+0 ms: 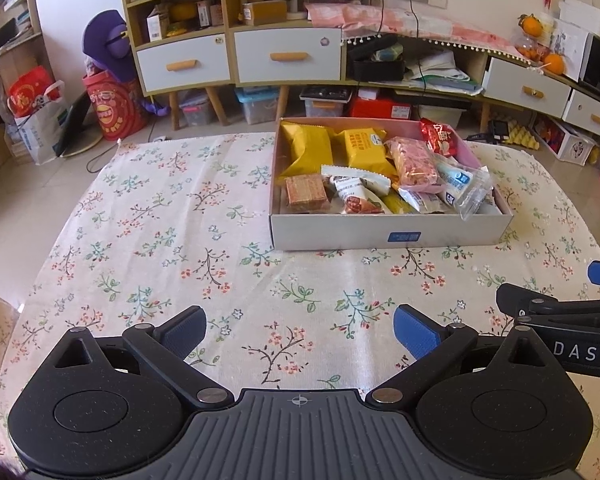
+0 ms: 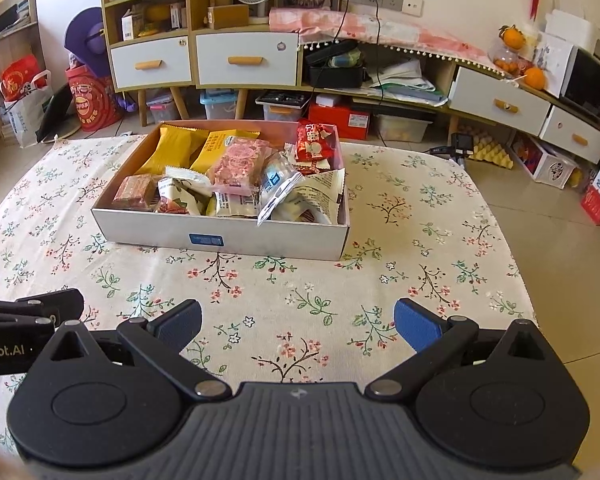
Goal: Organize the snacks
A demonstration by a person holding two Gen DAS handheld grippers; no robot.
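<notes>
I see left gripper and right gripper fingers spread wide, empty (both short of the snack box), above the surface.

Right gripper gapes empty over floral tablecloth; snack box beyond.

left gripper: jaws wide apart, holding nothing, level
right gripper: jaws wide apart, holding nothing, just beside left
</notes>
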